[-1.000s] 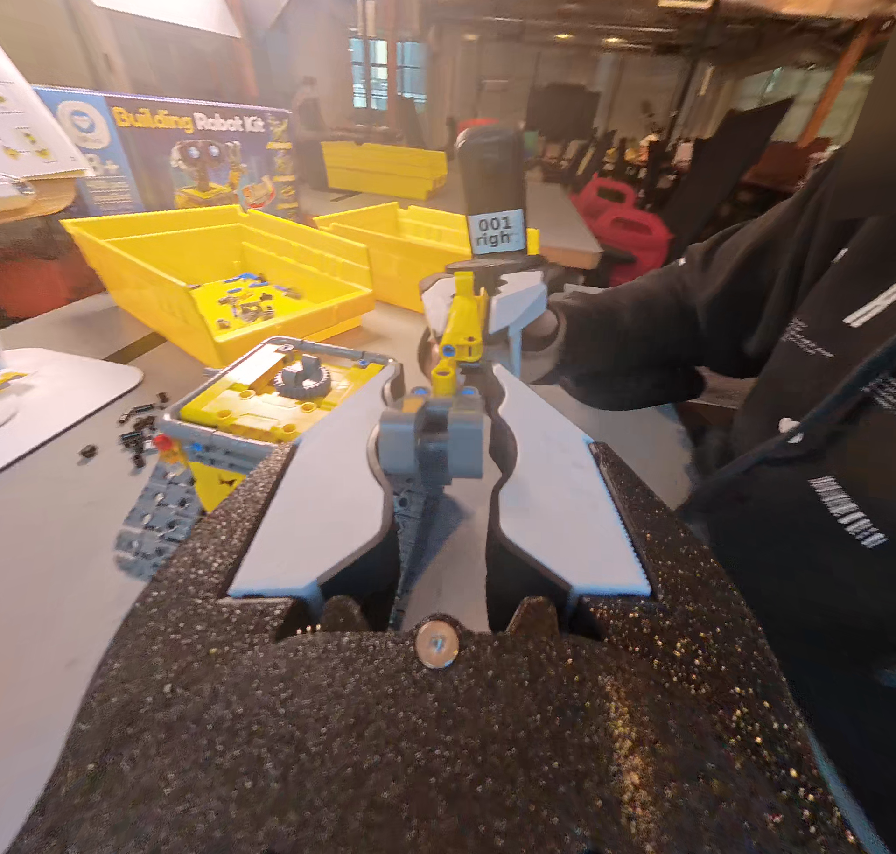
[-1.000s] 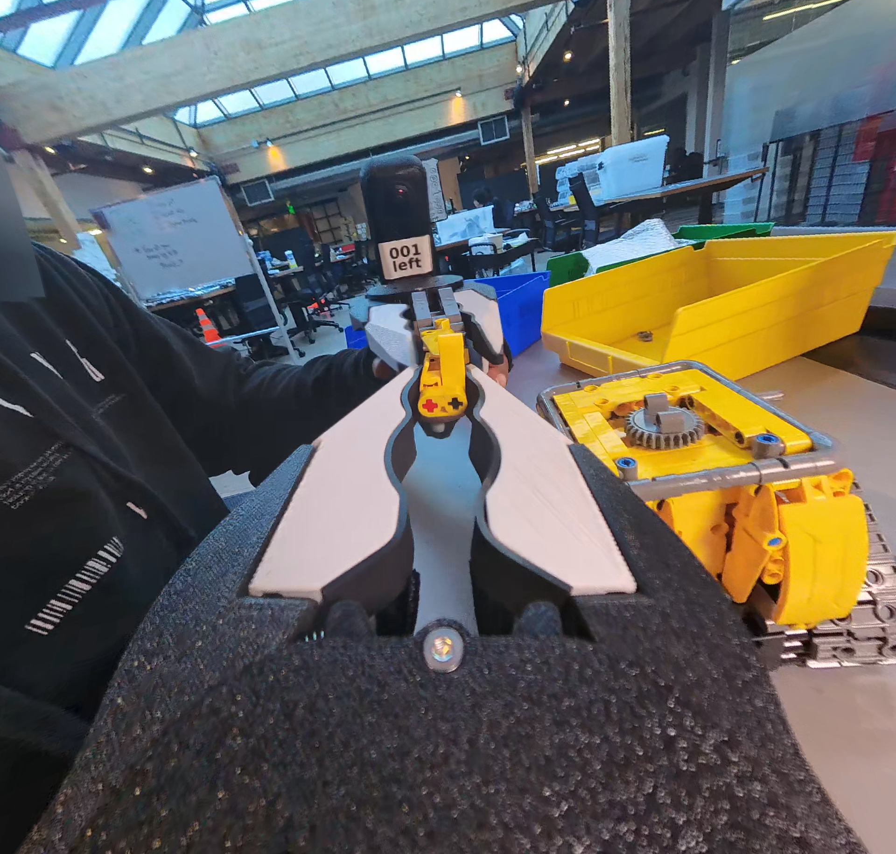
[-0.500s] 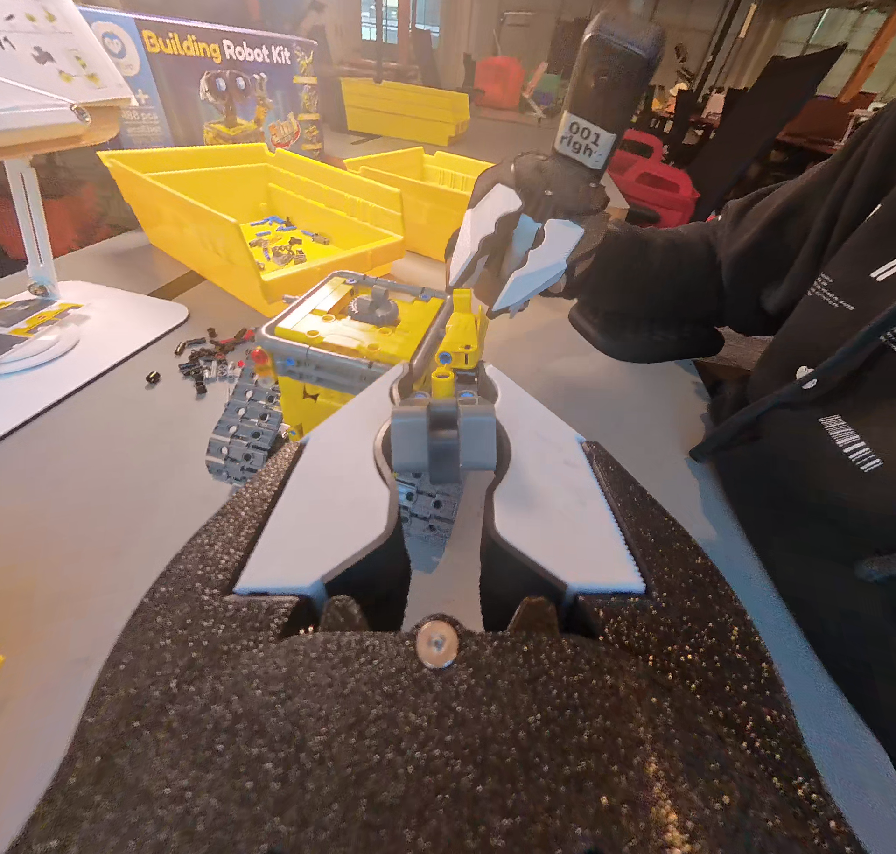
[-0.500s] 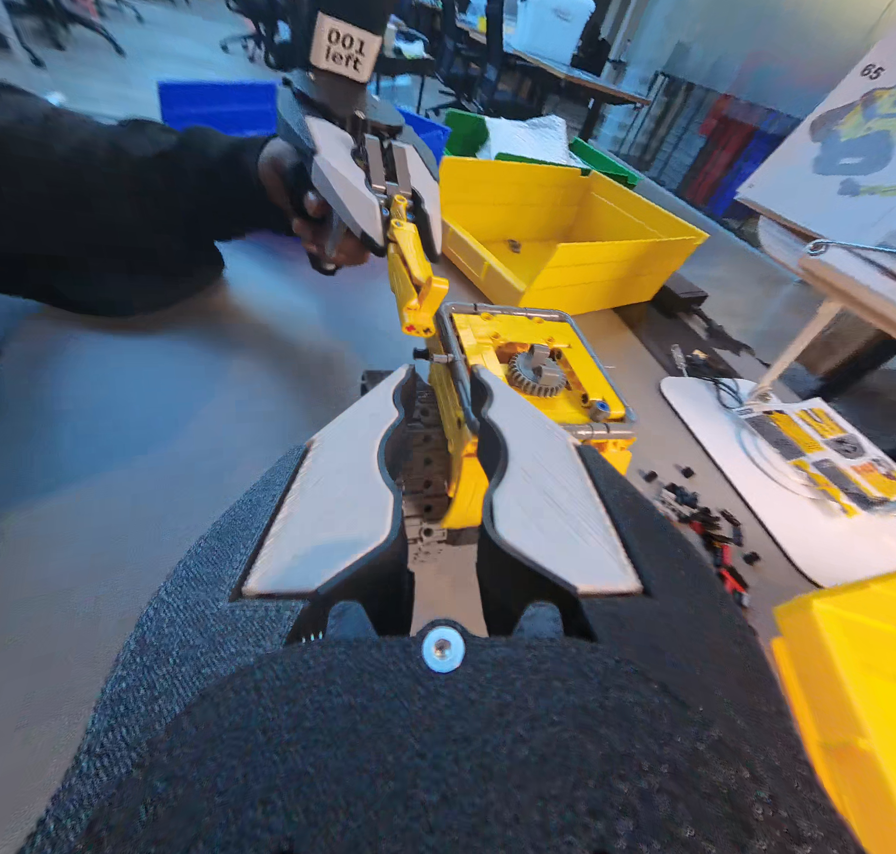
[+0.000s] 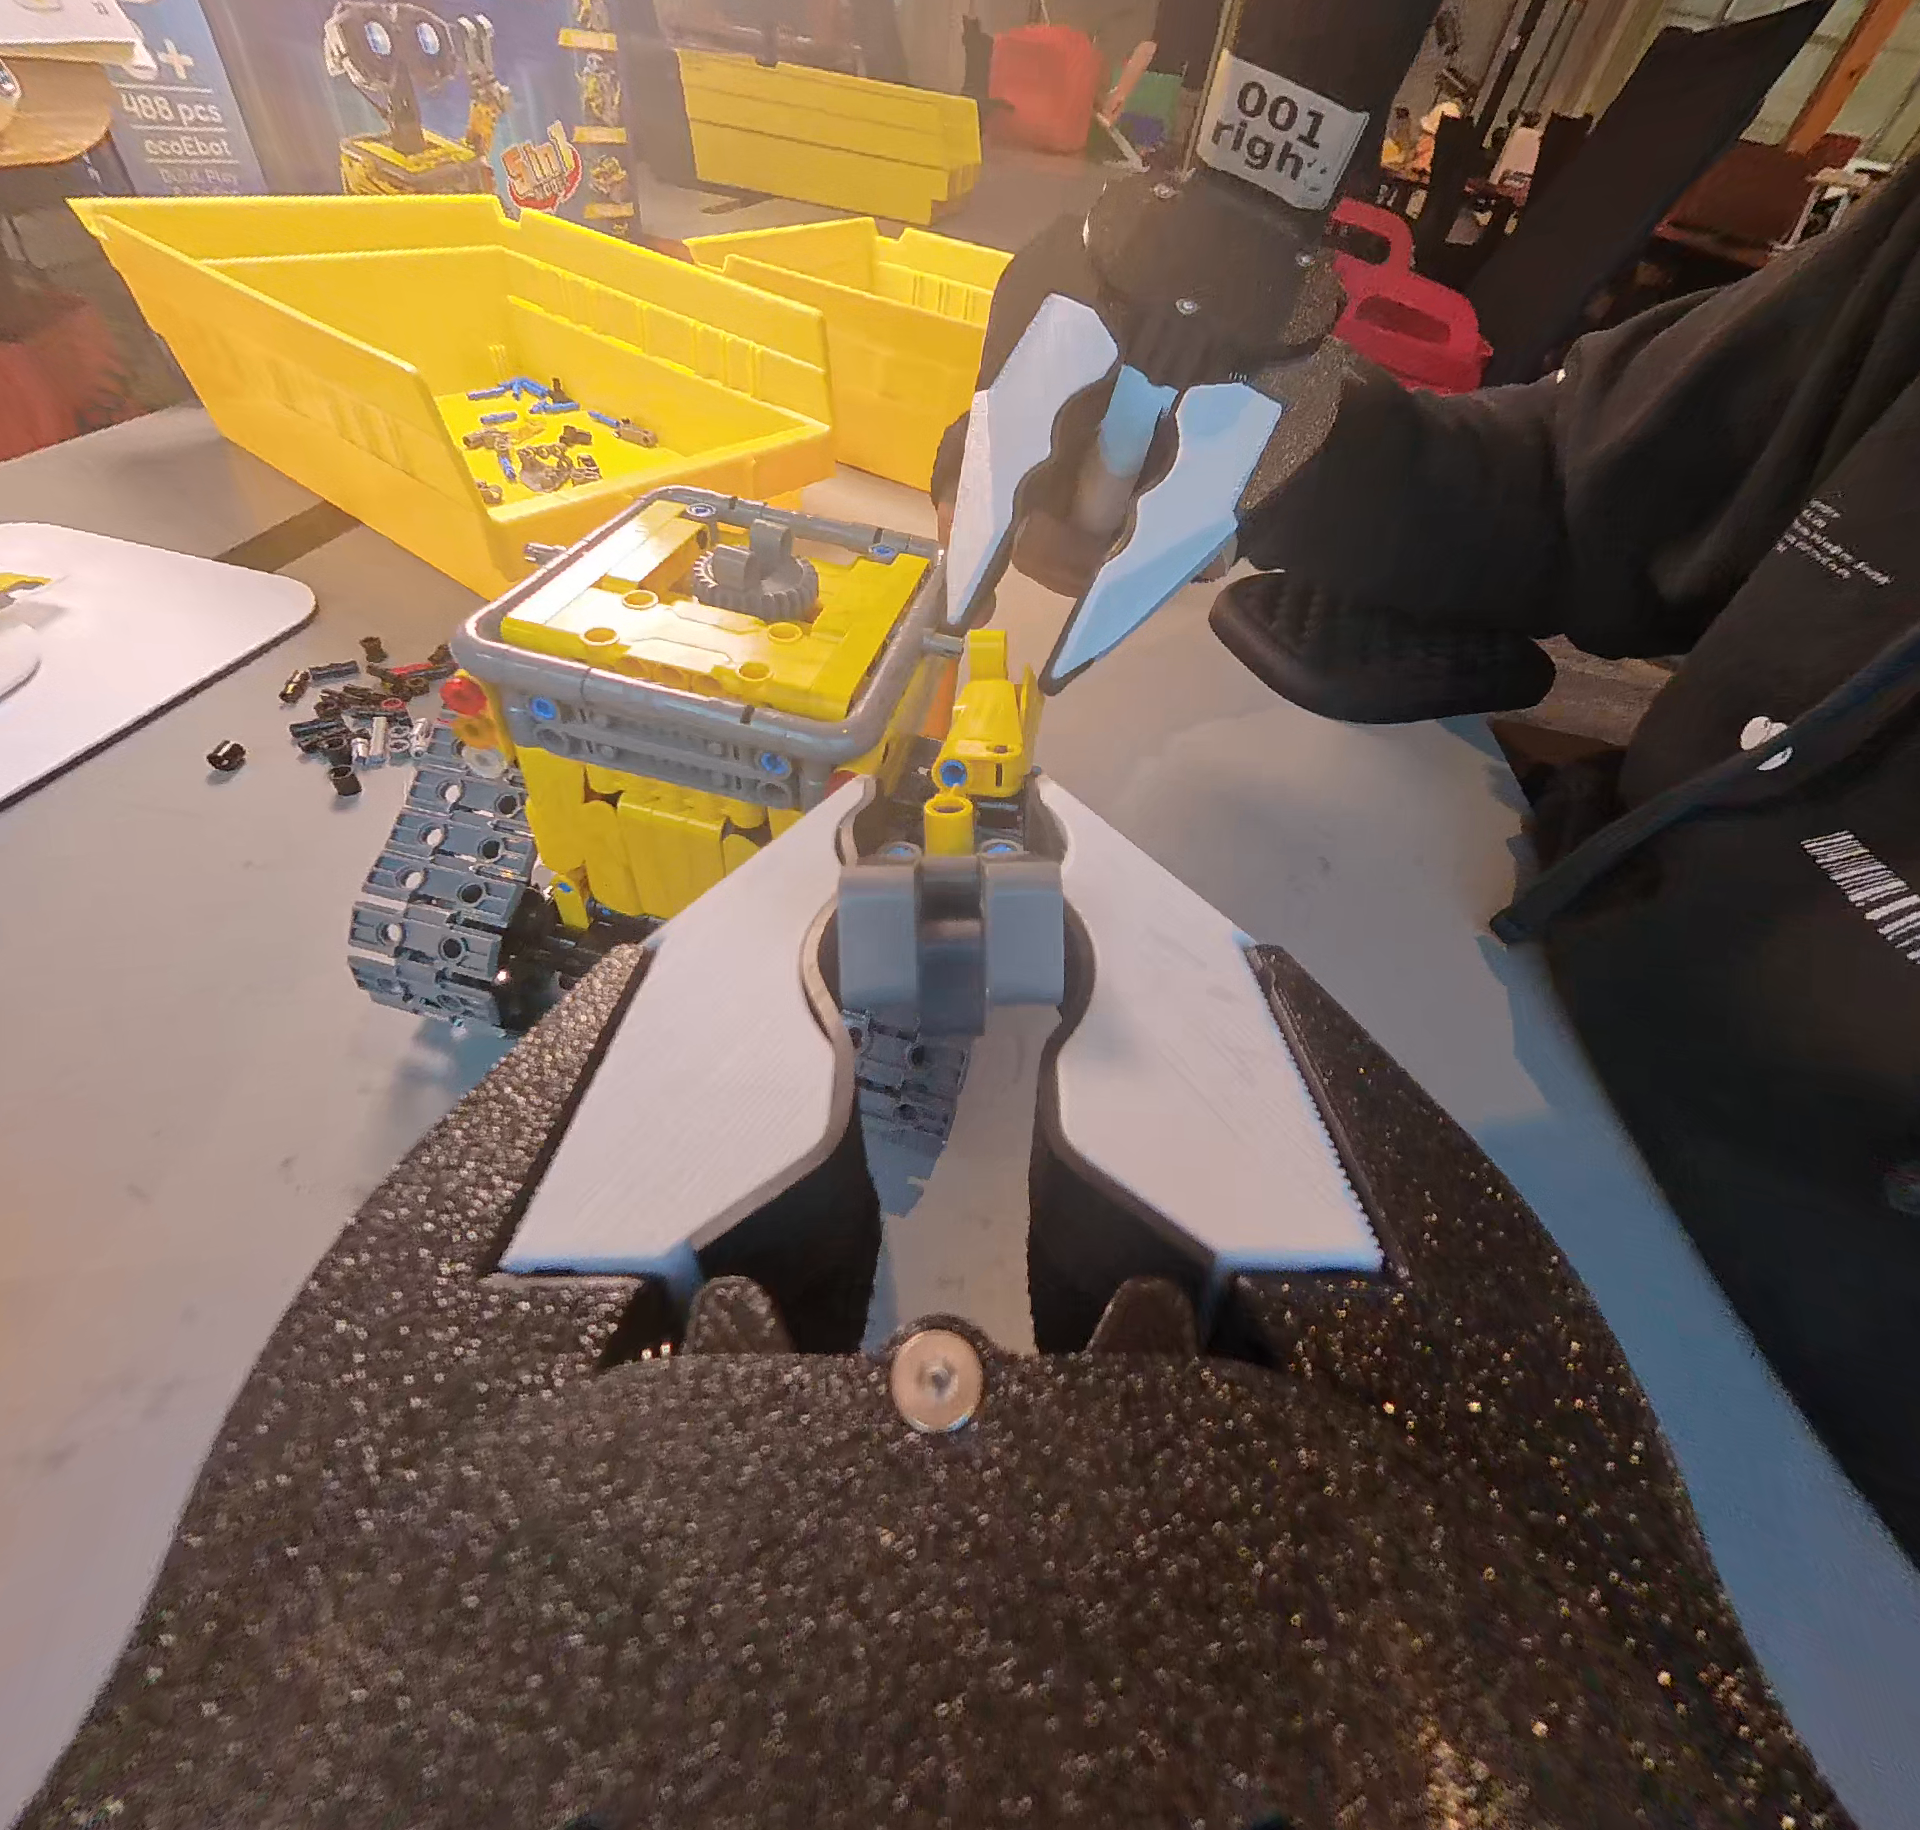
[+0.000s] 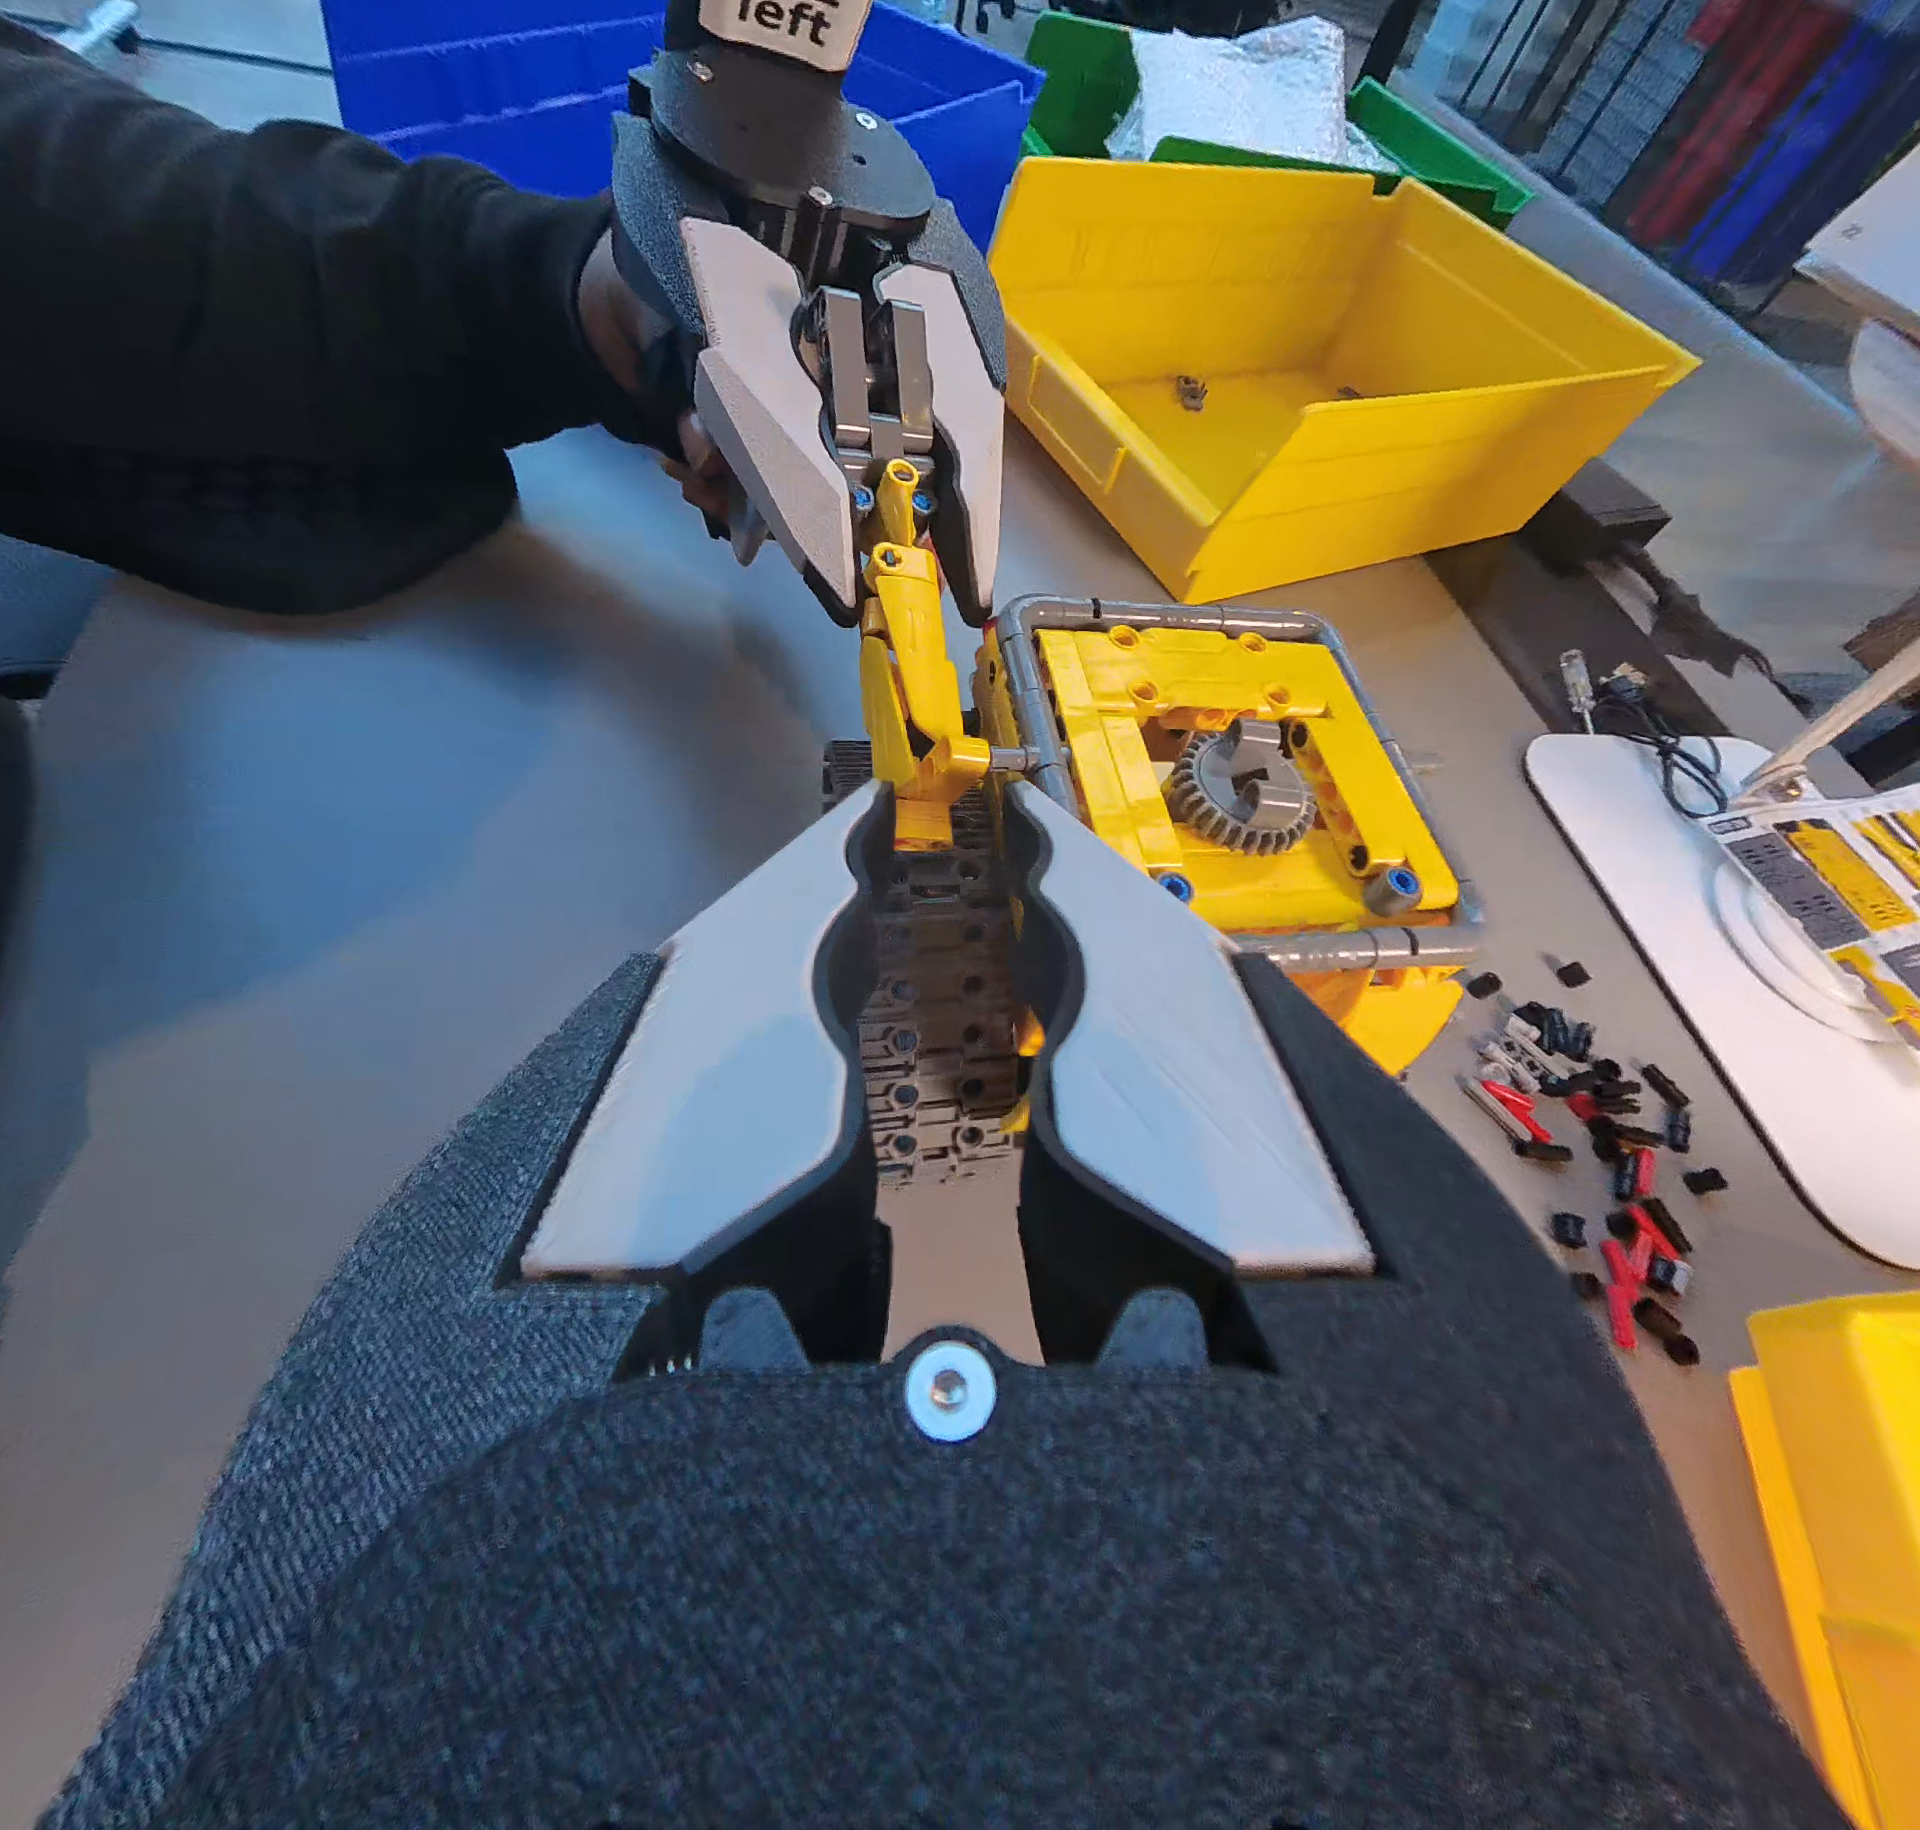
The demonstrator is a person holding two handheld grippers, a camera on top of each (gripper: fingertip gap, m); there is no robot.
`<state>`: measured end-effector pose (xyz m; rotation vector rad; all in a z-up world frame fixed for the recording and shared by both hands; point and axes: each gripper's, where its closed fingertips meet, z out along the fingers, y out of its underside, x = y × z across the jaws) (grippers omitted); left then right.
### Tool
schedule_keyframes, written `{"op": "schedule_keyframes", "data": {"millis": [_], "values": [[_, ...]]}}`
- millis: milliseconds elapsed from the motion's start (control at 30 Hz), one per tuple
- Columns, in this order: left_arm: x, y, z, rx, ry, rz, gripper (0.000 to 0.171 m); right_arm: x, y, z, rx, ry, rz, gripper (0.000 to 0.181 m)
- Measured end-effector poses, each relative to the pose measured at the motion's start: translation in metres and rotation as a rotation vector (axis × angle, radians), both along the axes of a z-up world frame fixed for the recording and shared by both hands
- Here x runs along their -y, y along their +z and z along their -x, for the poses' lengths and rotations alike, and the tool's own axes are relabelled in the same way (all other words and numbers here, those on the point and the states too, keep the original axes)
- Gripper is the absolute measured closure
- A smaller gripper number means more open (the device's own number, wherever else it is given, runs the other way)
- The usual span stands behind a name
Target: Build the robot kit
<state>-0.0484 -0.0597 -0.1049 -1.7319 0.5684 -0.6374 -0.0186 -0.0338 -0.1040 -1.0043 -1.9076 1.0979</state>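
My left gripper (image 5: 951, 793) is shut on the grey end (image 5: 951, 939) of a yellow and grey toy arm (image 6: 909, 658). It holds the arm against the side of a yellow tracked robot body (image 5: 707, 637) with a grey frame and a gear on top. In the right wrist view the left gripper (image 6: 904, 585) comes in from above. The arm's lower end meets a grey axle (image 6: 1003, 757) on the body (image 6: 1195, 700). My right gripper (image 6: 948, 804) is open, its tips on either side of that lower end. It also shows in the left wrist view (image 5: 1003, 653).
Yellow bins (image 5: 447, 346) (image 6: 1330, 367) stand behind the robot on the grey table (image 5: 208, 1053). Loose black and red pins (image 6: 1600, 1157) lie beside it. A white stand base with printed pages (image 6: 1714, 949), a kit box (image 5: 395, 55) and a blue bin (image 6: 499, 45) are farther off. There is about 5 cm between the tips of the two grippers.
One second ago both grippers held the arm in the air. The right gripper let go and opened. The left carried the arm down to the robot's side, and the right came down around its lower end.
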Motion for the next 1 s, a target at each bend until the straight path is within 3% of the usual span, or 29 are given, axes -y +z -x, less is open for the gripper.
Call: {"op": "schedule_keyframes", "data": {"millis": [200,500,600,800,1000], "values": [[-0.0008,0.0000,0.0007,-0.009,0.019,-0.016,0.146,0.0004,-0.0013,0.0018,-0.022,-0.020,-0.107,0.163],[-0.0026,0.0046,0.0027,0.009,0.048,-0.066,0.146,0.0027,0.0016,0.0026,-0.041,-0.036,-0.080,0.170],[-0.0021,0.0029,0.0016,-0.022,0.050,-0.070,0.145,0.0022,0.0037,0.0011,-0.037,-0.025,-0.089,0.181],[-0.0028,0.0036,0.0037,-0.072,0.086,-0.068,0.146,0.0021,0.0024,0.0031,-0.020,-0.020,-0.112,0.181],[-0.0047,0.0024,0.0042,-0.005,0.101,-0.065,0.145,0.0016,0.0026,0.0022,-0.048,-0.021,-0.117,0.179]]}}
